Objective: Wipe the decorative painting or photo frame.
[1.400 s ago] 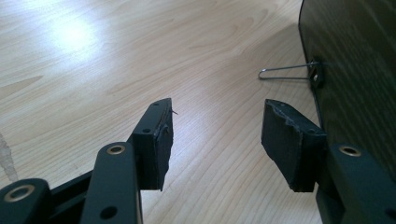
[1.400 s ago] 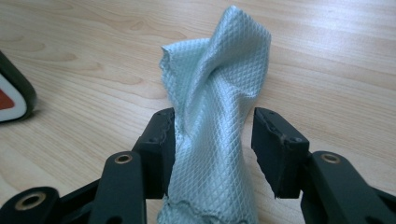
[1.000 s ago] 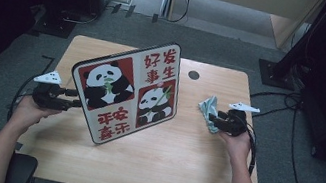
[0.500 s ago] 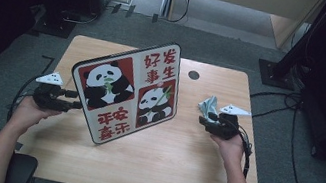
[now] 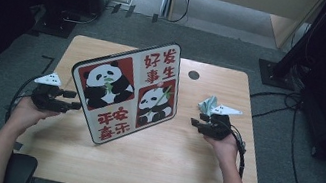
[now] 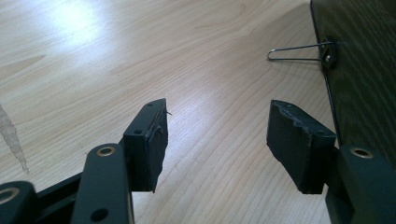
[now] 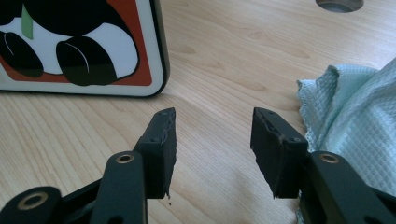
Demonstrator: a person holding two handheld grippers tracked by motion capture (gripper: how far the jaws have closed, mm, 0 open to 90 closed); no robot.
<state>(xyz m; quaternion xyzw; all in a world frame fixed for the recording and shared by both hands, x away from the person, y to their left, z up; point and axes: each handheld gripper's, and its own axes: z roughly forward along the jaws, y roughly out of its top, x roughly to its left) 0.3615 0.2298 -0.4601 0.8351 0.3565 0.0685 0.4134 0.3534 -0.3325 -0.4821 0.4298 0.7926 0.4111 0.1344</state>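
I'm holding both grippers w/ jaws apart, empty: left gripper (image 5: 70, 104) at 9 o'clock of panda board (image 5: 126, 90), right gripper (image 5: 194, 123) at 3, cloth (image 7: 355, 116) beside it on desk (image 5: 179, 160).

Open wooden counter (image 7: 224, 70) lies ahead of the right claw (image 7: 212, 140); the upright panda-print picture board (image 7: 79, 46) blocks beyond its left jaw, and the crumpled pale-green waffle cloth (image 7: 355, 121) crowds its right jaw.

Red characters 好事发生 and 平安喜乐 on the panda board (image 5: 126, 92)

Panda board (image 5: 126, 91), cloth (image 7: 355, 121), table (image 5: 179, 160)
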